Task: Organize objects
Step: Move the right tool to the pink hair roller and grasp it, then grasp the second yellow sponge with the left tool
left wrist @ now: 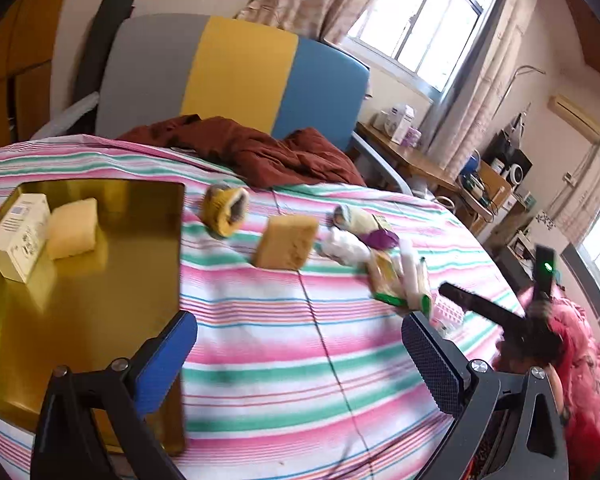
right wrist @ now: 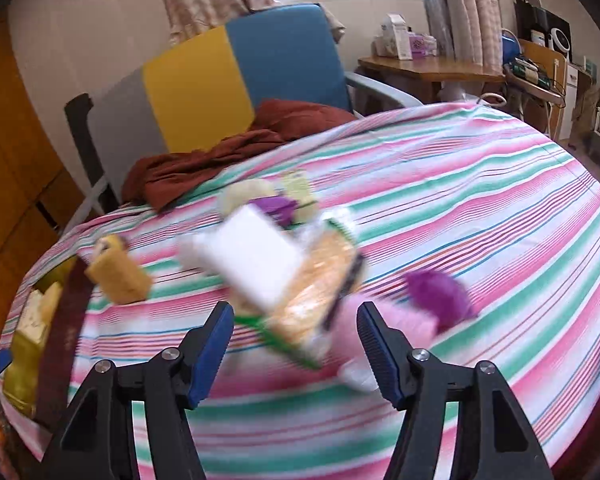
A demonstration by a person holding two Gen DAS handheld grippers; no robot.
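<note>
Left tool (left wrist: pixel 300 364): black angular frame, two fingers, each faced with blue ribbed pad; finger (left wrist: pixel 168 364) nearest gold tray (left wrist: pixel 100 280) shows smooth blue side, other pad reads dark, finely textured. Round silver screw heads at finger pivots, two per side.

Right tool (right wrist: pixel 296 350): same build, black triangular struts with cut-outs, blue ribbed pads, silver screws at pivots. Seen from left wrist view, far from tray: black bar-shaped body (left wrist: pixel 496 312), upright black module with small green light.
</note>
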